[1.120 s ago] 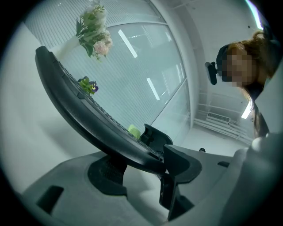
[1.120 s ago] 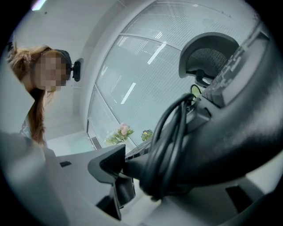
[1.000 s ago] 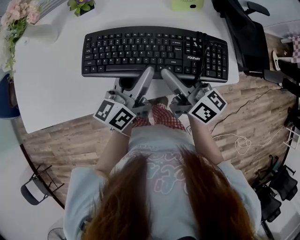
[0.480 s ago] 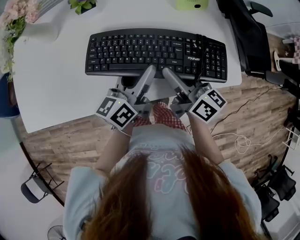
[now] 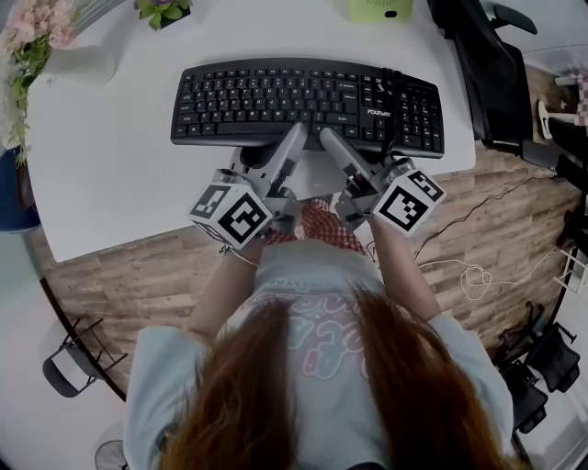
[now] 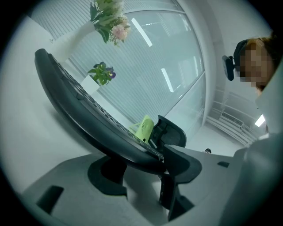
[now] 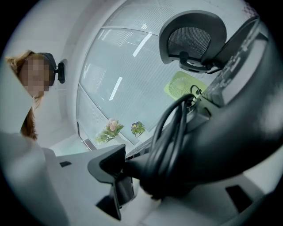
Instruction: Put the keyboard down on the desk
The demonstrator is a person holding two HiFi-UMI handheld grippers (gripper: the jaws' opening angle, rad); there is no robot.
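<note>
Over the desk [image 5: 119,165], left tongs [image 6: 143,161] and right tongs [image 7: 148,176] grip the keyboard [image 5: 276,96].

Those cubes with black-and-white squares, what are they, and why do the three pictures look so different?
They belong to two hand-held grippers; a person works them, no robot. The head view looks down from the person's head: left gripper and right gripper both clamp the front edge of a black keyboard over a white desk. Flowers and a green fan stand at the desk's far side. The other two pictures come from a camera on each gripper, looking along its jaws.
</note>
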